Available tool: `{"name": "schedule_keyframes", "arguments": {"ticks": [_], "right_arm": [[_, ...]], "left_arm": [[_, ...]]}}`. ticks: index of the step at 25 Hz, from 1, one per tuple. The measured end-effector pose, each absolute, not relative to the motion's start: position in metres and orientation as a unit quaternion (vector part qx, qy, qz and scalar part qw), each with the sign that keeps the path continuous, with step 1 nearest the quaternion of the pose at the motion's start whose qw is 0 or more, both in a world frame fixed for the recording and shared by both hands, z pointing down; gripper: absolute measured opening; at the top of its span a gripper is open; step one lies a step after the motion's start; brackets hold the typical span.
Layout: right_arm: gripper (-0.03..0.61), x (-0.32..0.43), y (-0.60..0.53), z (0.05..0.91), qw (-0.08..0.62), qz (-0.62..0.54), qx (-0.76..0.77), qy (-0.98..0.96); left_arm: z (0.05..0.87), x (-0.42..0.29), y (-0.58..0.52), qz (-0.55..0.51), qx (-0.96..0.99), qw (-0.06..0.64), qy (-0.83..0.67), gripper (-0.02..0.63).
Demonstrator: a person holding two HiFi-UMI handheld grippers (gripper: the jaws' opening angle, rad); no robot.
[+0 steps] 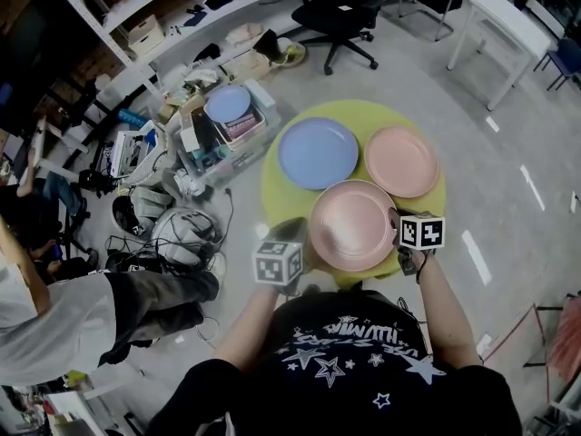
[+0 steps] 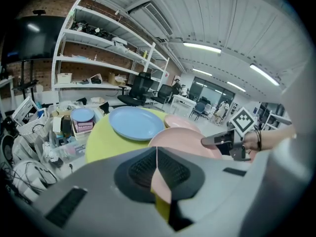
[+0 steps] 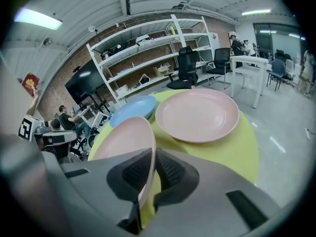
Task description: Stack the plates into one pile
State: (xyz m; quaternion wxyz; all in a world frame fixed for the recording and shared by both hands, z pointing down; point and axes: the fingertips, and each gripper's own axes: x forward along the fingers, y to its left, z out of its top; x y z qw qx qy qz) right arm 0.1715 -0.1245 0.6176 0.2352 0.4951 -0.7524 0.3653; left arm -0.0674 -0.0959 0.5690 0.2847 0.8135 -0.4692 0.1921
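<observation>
Pink near plate [image 1: 352,225]: opposite rims clamped in left tongs [image 2: 157,174], right tongs [image 3: 147,174].

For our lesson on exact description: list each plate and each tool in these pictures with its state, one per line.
near pink plate: gripped at its rim by both tools, not stacked
far pink plate: flat on the table, nothing on it
blue plate: flat on the table, nothing on it
left tool: shut on the near pink plate's rim
right tool: shut on the near pink plate's opposite rim
</observation>
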Motion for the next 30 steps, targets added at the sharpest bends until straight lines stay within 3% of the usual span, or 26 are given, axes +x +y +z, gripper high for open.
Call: {"name": "schedule_keyframes", "arguments": {"ticks": [8, 21, 30], "right_arm": [[0.029, 0.167, -0.134, 0.595, 0.206, 0.373, 0.486, -0.763], [0.032, 0.156, -0.19, 0.58, 0.1, 0.44, 0.504, -0.736], [0.037, 0.133, -0.25, 0.588, 0.082, 0.467, 0.507, -0.72]], "left_arm": [[0.563, -0.072, -0.097, 0.19, 0.812, 0.284, -0.473, 0.02], [0.559, -0.09, -0.114, 0.173, 0.795, 0.291, -0.504, 0.02], [0.561, -0.108, -0.138, 0.161, 0.773, 0.301, -0.534, 0.02]]}}
